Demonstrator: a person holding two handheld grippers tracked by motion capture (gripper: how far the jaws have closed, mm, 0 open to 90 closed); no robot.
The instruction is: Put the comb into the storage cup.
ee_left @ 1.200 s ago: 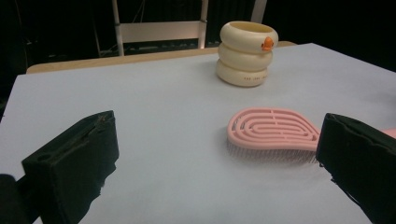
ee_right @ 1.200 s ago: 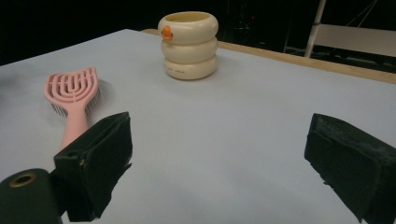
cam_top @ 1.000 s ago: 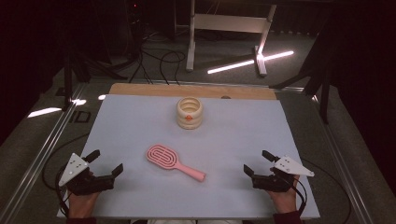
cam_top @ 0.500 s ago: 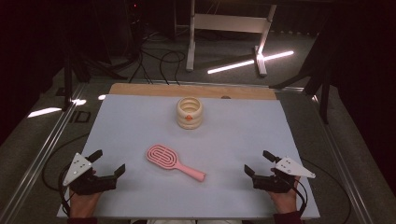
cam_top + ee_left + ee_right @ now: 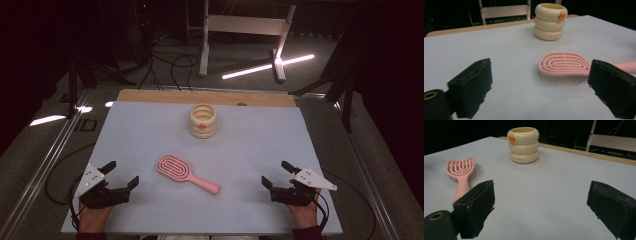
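Both grippers, left (image 5: pixel 121 173) and right (image 5: pixel 276 175), wide open, empty, flanking pink brush (image 5: pixel 186 173) at lower centre; cup (image 5: pixel 203 120) above.

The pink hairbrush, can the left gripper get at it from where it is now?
Probably yes: the left gripper is open, and only bare table lies between it and the pink hairbrush.

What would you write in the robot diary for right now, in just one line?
left tongs: open, holding nothing | right tongs: open, holding nothing | brush: flat on table, between tongs, untouched | cup: upright, farther back
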